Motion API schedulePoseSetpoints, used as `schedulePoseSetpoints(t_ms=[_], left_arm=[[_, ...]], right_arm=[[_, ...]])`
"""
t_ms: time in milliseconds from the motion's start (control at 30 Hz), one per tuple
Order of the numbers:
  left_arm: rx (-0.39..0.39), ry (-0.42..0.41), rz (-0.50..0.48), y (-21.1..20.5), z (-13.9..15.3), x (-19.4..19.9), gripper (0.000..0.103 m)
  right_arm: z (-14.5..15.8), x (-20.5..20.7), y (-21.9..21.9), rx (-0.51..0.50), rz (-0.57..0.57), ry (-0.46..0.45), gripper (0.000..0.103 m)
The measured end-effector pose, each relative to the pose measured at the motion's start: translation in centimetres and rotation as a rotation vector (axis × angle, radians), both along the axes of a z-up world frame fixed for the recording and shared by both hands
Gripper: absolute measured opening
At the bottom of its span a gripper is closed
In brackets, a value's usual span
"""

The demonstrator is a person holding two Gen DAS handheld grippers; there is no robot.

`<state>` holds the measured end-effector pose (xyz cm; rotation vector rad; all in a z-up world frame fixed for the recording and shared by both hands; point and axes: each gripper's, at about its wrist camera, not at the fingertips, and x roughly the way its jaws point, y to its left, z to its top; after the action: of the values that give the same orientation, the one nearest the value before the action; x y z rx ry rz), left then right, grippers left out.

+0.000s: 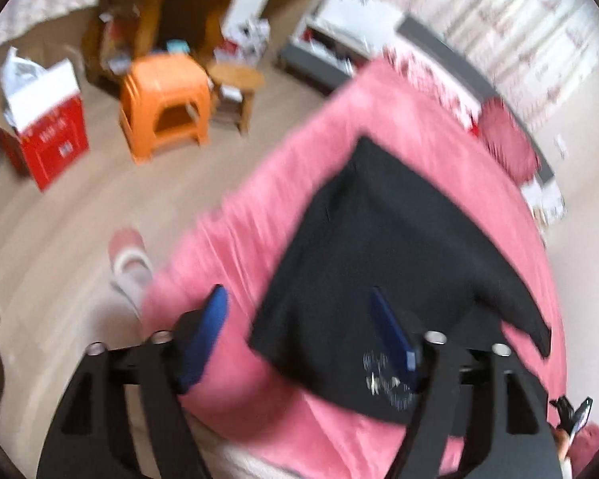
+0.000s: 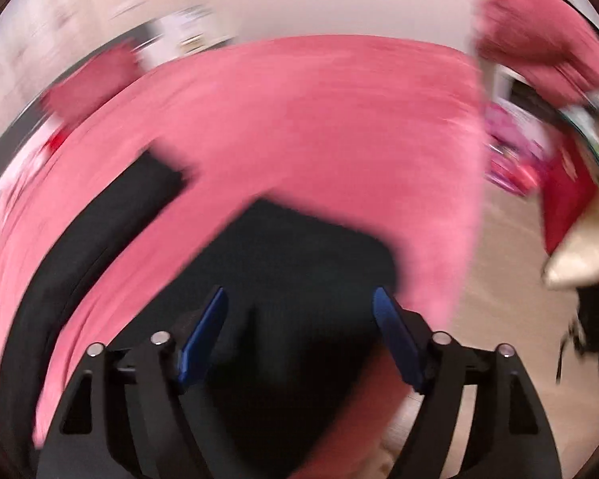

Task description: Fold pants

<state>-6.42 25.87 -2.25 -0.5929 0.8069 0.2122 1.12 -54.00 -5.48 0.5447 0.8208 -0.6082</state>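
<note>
Black pants (image 1: 387,263) lie spread on a pink bed cover (image 1: 299,183), one leg reaching away from me. My left gripper (image 1: 299,307) is open and empty above the near edge of the pants. In the right wrist view the pants (image 2: 299,263) lie under my right gripper (image 2: 299,307), which is open and empty, with one leg (image 2: 80,231) curving off to the left over the pink cover (image 2: 319,119). Both views are blurred by motion.
An orange stool (image 1: 165,99), a small wooden stool (image 1: 235,80), a red and white box (image 1: 44,119) and a slipper (image 1: 127,255) stand on the floor left of the bed. Red pillows (image 1: 507,143) lie at the bed's far end. Pink packages (image 2: 515,159) lie on the floor at right.
</note>
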Motion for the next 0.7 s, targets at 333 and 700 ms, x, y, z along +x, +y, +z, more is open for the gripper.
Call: schedulePoseSetpoints(t_ms=[333,700], left_arm=[[-0.026,-0.024,-0.063,-1.6,0.2,8.7,0.087],[0.014,0.031,-0.202,-5.8,-1.4,24.4,0.087]], right_arm=[[-1.2,9.2,15.6,-0.156,0.517,-0.048,0.095],[-5.6,11.5,18.2,-0.213,0.588,0.059,0.101]])
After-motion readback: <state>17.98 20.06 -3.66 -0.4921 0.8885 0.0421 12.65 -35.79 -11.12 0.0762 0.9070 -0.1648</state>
